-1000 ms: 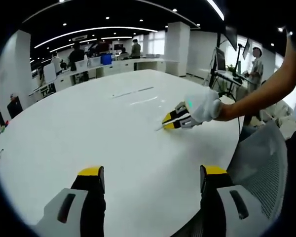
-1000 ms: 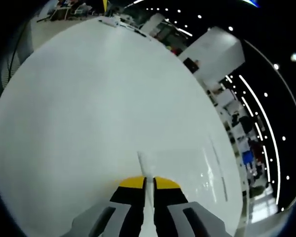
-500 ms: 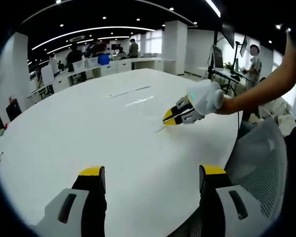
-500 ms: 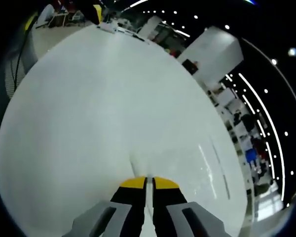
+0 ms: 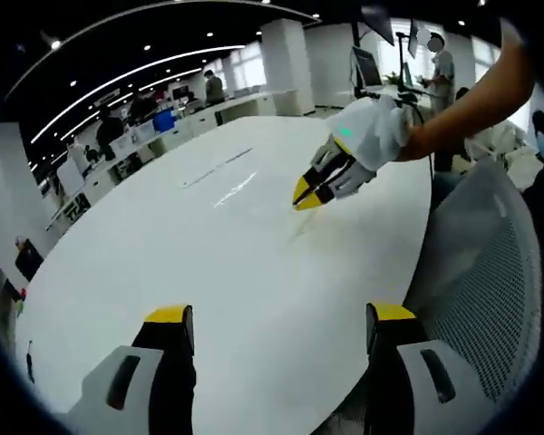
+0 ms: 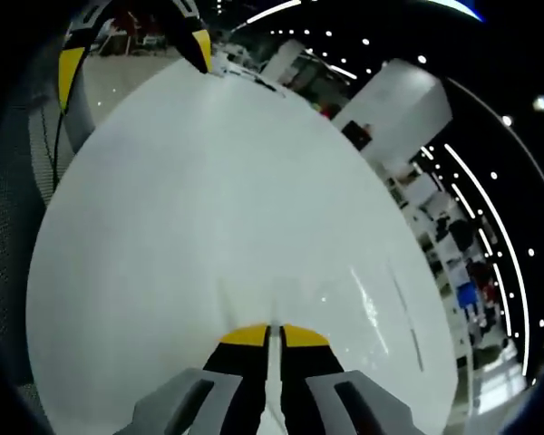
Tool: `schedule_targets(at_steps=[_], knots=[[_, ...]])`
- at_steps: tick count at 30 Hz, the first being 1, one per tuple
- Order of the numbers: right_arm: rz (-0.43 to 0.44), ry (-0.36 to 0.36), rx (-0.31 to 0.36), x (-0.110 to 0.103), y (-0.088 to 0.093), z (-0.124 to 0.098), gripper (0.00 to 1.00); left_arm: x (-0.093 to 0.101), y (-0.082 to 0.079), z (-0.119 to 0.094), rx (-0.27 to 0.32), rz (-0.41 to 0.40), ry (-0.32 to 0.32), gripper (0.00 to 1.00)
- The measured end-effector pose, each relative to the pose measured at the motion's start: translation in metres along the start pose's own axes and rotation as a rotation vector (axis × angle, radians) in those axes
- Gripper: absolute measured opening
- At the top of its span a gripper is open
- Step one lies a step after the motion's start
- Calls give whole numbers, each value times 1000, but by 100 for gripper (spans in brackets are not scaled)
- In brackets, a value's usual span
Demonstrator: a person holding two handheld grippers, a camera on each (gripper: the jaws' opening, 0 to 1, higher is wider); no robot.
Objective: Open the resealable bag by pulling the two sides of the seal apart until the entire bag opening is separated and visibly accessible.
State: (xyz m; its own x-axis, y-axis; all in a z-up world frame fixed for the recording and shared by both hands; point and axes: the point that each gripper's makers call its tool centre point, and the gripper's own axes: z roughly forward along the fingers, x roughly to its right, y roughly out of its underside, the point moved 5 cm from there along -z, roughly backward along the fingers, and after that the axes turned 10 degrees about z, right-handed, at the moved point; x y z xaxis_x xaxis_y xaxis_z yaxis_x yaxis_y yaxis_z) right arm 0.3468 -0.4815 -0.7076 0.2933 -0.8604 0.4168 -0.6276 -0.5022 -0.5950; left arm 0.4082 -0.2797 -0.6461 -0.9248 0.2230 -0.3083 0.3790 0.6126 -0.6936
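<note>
Bag edge is getting pinched in our right gripper above the white table; we're keeping our left gripper spread wide.

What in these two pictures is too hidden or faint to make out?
- Bag: right gripper view, a thin clear strip between the shut right tongs; seal hidden by them.
- Bag in the left gripper view: a faint sliver under the right tongs, blending into the white table.
- Chair: cut off by the edge.
</note>
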Motion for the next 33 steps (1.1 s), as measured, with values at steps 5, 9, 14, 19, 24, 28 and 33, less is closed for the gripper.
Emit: schedule_targets(at_steps=[5, 9, 14, 19, 24, 28, 33], knots=[[22, -11, 20, -7, -4, -12, 0, 11, -4, 5, -8, 55, 19, 77], [34, -19, 32, -13, -7, -22, 0, 17, -8, 6, 4, 65, 32, 76], [-12, -29, 40, -21, -12, -33, 0, 20, -8, 7, -17, 115, 20, 70], [-56, -42, 47, -30, -17, -38, 0, 22, -12, 8, -2, 123, 22, 67], [-91, -62, 66, -39, -27, -45, 0, 30, -14, 10, -2, 174, 39, 66], [-96, -85, 76, -47, -33, -50, 0, 33, -16, 11, -1, 194, 45, 65], [-59, -139, 97, -59, -43, -56, 0, 33, -21, 14, 10, 254, 53, 62]])
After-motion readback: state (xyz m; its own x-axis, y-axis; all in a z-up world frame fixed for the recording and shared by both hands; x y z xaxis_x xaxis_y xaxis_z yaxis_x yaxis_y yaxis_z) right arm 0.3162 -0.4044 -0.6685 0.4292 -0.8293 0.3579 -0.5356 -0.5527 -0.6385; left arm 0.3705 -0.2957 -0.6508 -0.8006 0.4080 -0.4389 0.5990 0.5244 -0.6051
